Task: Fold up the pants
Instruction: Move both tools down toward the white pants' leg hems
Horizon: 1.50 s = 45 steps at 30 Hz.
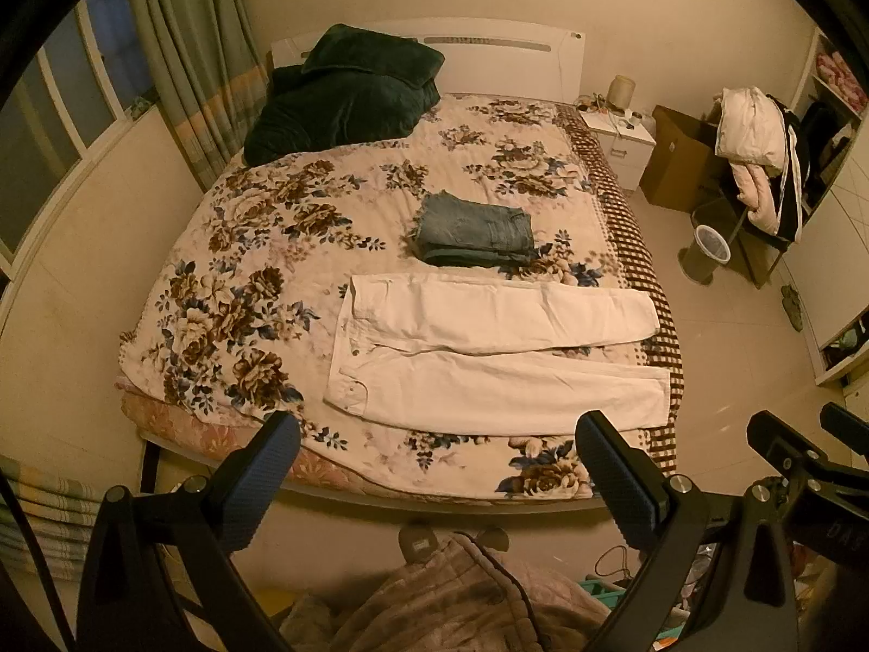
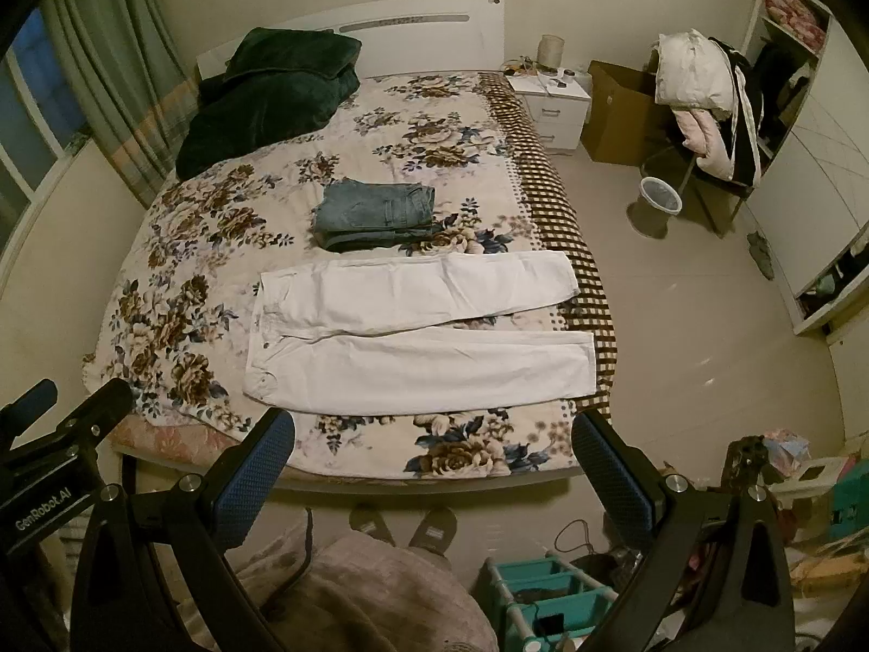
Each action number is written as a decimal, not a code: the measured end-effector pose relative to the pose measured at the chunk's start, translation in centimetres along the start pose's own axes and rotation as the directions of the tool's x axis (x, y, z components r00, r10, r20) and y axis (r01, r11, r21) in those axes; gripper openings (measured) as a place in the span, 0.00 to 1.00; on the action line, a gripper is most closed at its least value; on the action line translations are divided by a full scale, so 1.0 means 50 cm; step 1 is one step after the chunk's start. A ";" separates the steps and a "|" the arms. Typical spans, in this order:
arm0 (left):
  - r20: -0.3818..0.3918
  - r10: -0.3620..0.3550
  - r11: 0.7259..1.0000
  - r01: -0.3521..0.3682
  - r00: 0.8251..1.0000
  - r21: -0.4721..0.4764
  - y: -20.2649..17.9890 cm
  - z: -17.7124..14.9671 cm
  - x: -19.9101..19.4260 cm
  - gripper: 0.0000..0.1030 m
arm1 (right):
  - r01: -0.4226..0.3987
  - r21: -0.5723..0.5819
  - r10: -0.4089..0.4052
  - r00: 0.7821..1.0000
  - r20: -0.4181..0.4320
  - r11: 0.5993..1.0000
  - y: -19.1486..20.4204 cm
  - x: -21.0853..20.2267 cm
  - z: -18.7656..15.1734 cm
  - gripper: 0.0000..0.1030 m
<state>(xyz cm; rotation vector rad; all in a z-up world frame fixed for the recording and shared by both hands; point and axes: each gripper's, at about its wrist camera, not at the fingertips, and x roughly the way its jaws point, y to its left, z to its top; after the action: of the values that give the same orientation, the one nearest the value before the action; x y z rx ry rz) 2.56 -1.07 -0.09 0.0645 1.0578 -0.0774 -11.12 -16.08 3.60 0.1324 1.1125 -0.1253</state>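
Observation:
White pants (image 1: 489, 358) lie flat and unfolded across the near part of the bed, waist to the left, both legs running right; they also show in the right wrist view (image 2: 413, 337). A folded pair of blue jeans (image 1: 478, 231) sits just beyond them, also in the right wrist view (image 2: 375, 214). My left gripper (image 1: 434, 434) is open and empty, held above the bed's near edge, short of the pants. My right gripper (image 2: 432, 432) is open and empty, likewise above the near edge. The right gripper's body shows in the left wrist view at the right (image 1: 804, 467).
The bed has a floral cover (image 1: 260, 250). A dark green blanket (image 1: 347, 92) lies at the head. A nightstand (image 2: 551, 95), cardboard box (image 2: 619, 108), chair with clothes (image 2: 706, 108) and waste bin (image 2: 660, 195) stand to the right. A teal rack (image 2: 543, 592) is near my feet.

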 end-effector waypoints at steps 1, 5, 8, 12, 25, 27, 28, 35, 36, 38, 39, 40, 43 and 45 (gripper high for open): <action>0.002 0.001 1.000 -0.001 1.000 -0.001 0.001 -0.001 0.000 1.00 | -0.005 0.001 0.005 1.000 -0.001 1.000 -0.003 0.001 0.003 1.00; 0.000 0.006 1.000 -0.006 1.000 -0.012 -0.012 0.008 0.005 1.00 | -0.007 0.002 0.007 1.000 -0.002 1.000 -0.003 0.001 0.003 1.00; 0.000 0.014 1.000 -0.015 1.000 -0.023 -0.020 0.012 0.016 1.00 | -0.014 0.000 0.014 1.000 -0.008 1.000 -0.008 0.009 0.005 1.00; 0.045 0.069 0.996 -0.067 0.997 -0.050 -0.038 0.025 0.048 1.00 | -0.018 0.002 0.018 1.000 -0.010 1.000 -0.021 0.034 0.012 1.00; 0.015 0.154 0.987 -0.154 0.988 -0.042 -0.017 0.198 0.375 1.00 | 0.075 0.029 -0.076 0.997 0.019 0.997 -0.067 0.391 0.250 1.00; -0.002 0.146 0.989 -0.146 0.989 -0.014 -0.019 0.233 0.447 1.00 | 0.102 0.017 -0.102 0.995 0.001 0.995 -0.066 0.466 0.296 1.00; -0.007 0.144 0.990 -0.144 0.990 -0.006 -0.018 0.245 0.472 1.00 | 0.113 0.011 -0.113 0.994 -0.014 0.994 -0.064 0.515 0.322 1.00; -0.089 0.136 0.989 -0.130 0.987 0.069 -0.011 0.341 0.726 1.00 | 0.148 0.010 -0.145 0.979 -0.147 0.989 -0.073 0.845 0.438 1.00; -0.100 0.136 0.989 -0.128 0.986 0.080 -0.012 0.349 0.764 1.00 | 0.163 -0.003 -0.161 0.973 -0.163 0.987 -0.072 0.896 0.451 1.00; -0.122 0.150 0.986 -0.138 0.981 0.096 -0.015 0.365 0.834 1.00 | 0.156 -0.022 -0.158 0.970 -0.186 0.987 -0.076 0.977 0.468 1.00; -0.137 0.147 0.986 -0.134 0.980 0.100 -0.016 0.370 0.870 1.00 | 0.157 -0.035 -0.161 0.967 -0.199 0.987 -0.076 1.021 0.476 1.00; -0.148 0.148 0.985 -0.134 0.978 0.105 -0.017 0.374 0.903 1.00 | 0.157 -0.057 -0.166 0.962 -0.217 0.986 -0.076 1.081 0.485 1.00; -0.183 0.159 0.981 -0.135 0.970 0.139 -0.033 0.383 1.019 1.00 | 0.161 -0.109 -0.184 0.949 -0.257 0.981 -0.077 1.210 0.496 1.00; -0.215 0.177 0.972 -0.136 0.960 0.194 -0.051 0.391 1.103 1.00 | 0.151 -0.163 -0.193 0.938 -0.287 0.975 -0.076 1.311 0.503 1.00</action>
<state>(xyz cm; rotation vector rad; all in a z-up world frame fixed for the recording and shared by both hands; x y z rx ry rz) 46.20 -7.18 -38.65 0.3259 1.2737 -0.0198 39.11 -26.29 -44.52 -0.0753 1.4341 -0.1885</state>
